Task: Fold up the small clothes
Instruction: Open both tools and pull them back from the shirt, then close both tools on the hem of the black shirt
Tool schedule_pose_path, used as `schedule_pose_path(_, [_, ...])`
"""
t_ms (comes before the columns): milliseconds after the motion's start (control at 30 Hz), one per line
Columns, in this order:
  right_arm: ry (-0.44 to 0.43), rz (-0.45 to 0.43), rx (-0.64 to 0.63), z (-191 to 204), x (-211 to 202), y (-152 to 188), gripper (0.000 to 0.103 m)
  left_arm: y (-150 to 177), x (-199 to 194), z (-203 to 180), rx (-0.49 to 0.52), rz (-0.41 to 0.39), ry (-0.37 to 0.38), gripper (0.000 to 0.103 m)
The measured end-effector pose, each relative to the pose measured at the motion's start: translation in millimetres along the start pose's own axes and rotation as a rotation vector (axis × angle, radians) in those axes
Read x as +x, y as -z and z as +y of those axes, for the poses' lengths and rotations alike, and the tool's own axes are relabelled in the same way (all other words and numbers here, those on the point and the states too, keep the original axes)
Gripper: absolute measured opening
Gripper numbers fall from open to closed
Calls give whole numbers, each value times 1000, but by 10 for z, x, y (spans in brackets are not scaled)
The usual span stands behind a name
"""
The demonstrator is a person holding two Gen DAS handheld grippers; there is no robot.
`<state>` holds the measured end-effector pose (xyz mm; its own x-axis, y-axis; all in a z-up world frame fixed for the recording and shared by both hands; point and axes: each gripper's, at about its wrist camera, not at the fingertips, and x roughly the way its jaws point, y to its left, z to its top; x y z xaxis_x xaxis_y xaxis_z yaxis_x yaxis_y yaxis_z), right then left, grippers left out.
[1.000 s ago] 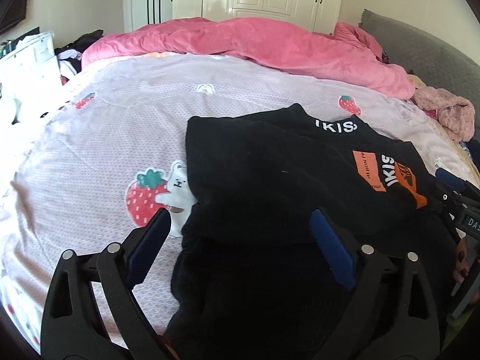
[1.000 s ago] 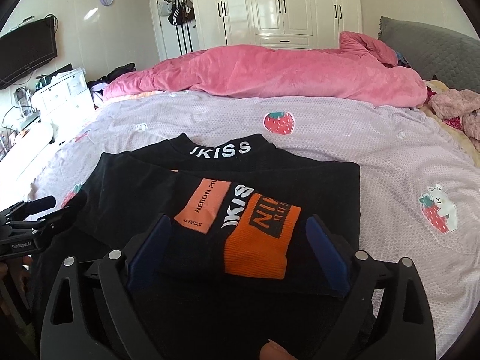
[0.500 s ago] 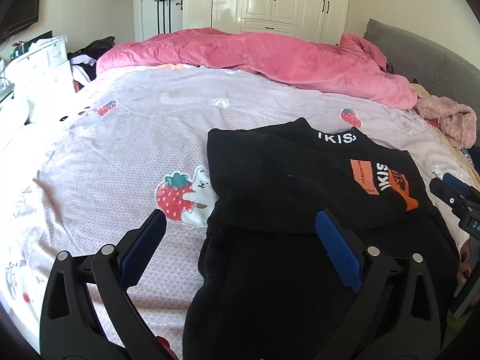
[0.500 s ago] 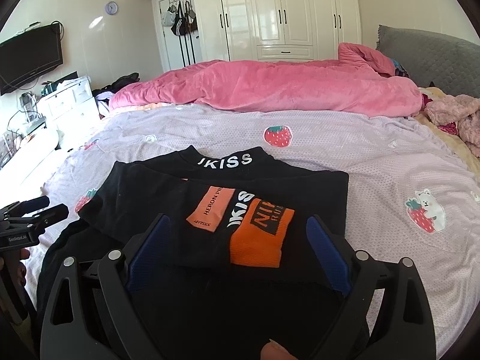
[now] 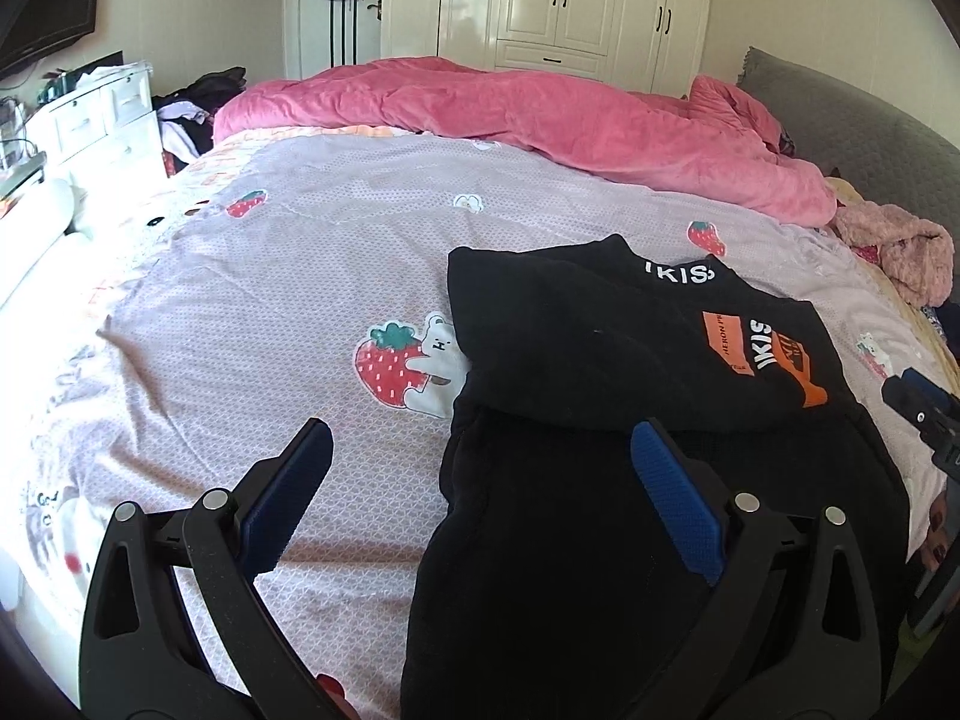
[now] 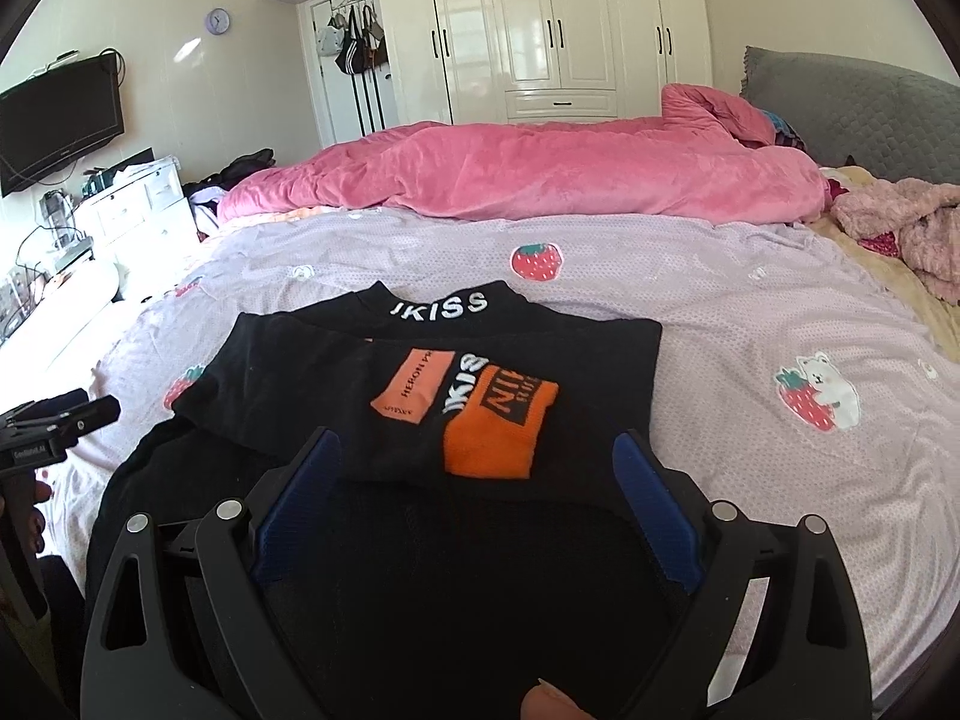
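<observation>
The black garment lies on the bed sheet, its sleeves folded in. It looks soft, light and limp. The left gripper and right gripper are both spread wide, empty; pinch the hem corners at 6 o'clock.

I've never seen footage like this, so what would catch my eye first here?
Probably the black garment with its orange patches, lying partly folded on the strawberry-print bedsheet right ahead. Behind it a rumpled pink duvet stretches across the bed. At the bottom of each view, a black hand-held gripper with blue pads gapes open: left, right.
</observation>
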<state>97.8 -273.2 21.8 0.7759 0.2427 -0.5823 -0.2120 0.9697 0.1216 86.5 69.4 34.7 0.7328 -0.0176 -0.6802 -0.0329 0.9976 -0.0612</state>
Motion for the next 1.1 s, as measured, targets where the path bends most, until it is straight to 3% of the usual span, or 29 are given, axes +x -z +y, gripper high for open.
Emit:
schedule_pose_path(633, [37,63,8,-139,-270,382,92,365,-198,290,-37,57,-10,93])
schedule_pose_path(1100, [68,132,23,-313,-419,713,92,778,-223,357,-40,148,17,93])
